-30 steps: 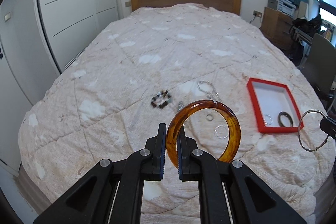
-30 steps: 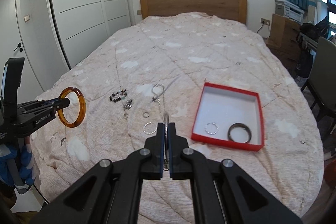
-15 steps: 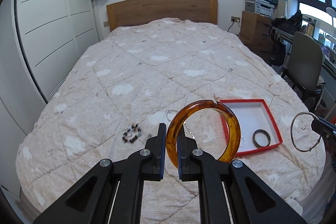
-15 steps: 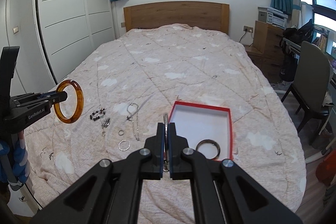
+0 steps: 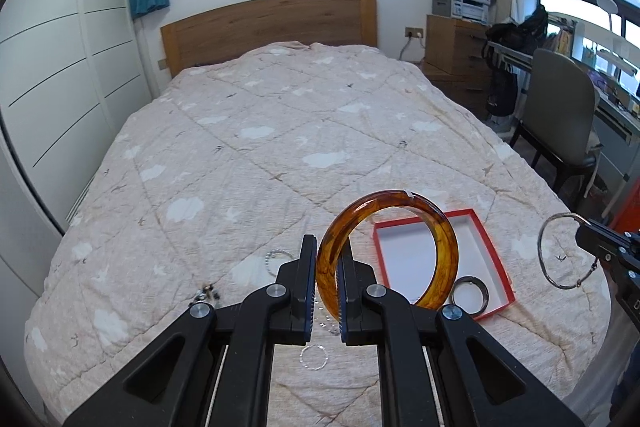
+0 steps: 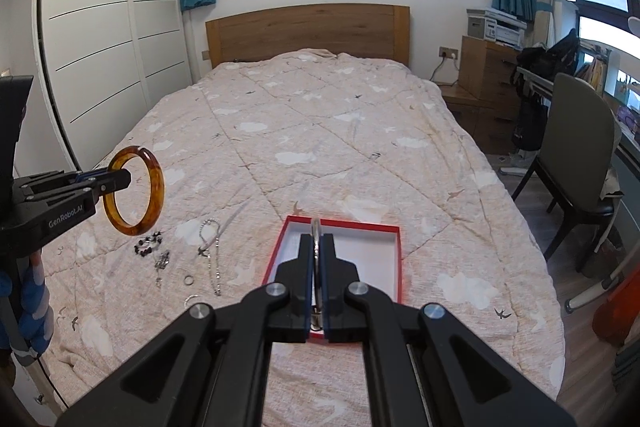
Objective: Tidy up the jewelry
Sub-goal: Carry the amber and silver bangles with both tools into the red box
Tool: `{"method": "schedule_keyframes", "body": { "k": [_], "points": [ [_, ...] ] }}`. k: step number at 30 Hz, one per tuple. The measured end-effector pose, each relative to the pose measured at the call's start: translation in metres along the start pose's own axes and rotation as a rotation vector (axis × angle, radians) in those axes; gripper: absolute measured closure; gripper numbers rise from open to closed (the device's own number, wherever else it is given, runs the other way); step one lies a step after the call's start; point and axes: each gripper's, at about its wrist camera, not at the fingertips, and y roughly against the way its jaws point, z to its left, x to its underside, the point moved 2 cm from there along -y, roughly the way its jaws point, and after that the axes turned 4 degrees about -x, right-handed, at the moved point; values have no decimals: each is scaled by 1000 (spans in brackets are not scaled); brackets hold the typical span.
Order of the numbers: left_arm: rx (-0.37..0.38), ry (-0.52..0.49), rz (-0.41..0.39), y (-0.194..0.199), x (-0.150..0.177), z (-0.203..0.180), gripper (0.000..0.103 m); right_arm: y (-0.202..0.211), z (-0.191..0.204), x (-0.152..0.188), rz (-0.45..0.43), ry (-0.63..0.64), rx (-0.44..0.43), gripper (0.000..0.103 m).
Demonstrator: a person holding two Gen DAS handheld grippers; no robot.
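My left gripper (image 5: 325, 259) is shut on an amber bangle (image 5: 438, 227) and holds it upright in the air above the bed; it also shows in the right wrist view (image 6: 154, 183). My right gripper (image 6: 317, 251) is shut on a thin silver bangle (image 6: 316, 227), seen edge-on above the red box (image 6: 394, 259). The silver bangle shows as a hoop in the left wrist view (image 5: 550, 255). The red box (image 5: 490, 247) has a white inside and holds a dark ring (image 5: 470, 297).
Loose jewelry lies on the quilt left of the box: a dark bead bracelet (image 6: 147, 243), a silver chain (image 6: 210, 247), small rings (image 6: 189, 281), and a beaded hoop (image 5: 314, 357). A chair (image 6: 576, 155) stands right of the bed. A wardrobe (image 6: 100, 47) stands left.
Both grippers have risen and drawn back from the bed with their bangles still held. The box and loose jewelry sit lower and nearer in both views.
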Motion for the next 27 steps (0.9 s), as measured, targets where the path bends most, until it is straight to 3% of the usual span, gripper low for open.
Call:
{"method": "schedule_keyframes", "body": {
  "k": [15,27],
  "points": [
    [20,-95,176,-125,22,-55,94,-131,-51,23,160,-92,-9,100],
    [42,-118,289,-200,41,-98,94,-200,-77,38,205,-159,-49,100]
  ]
}}
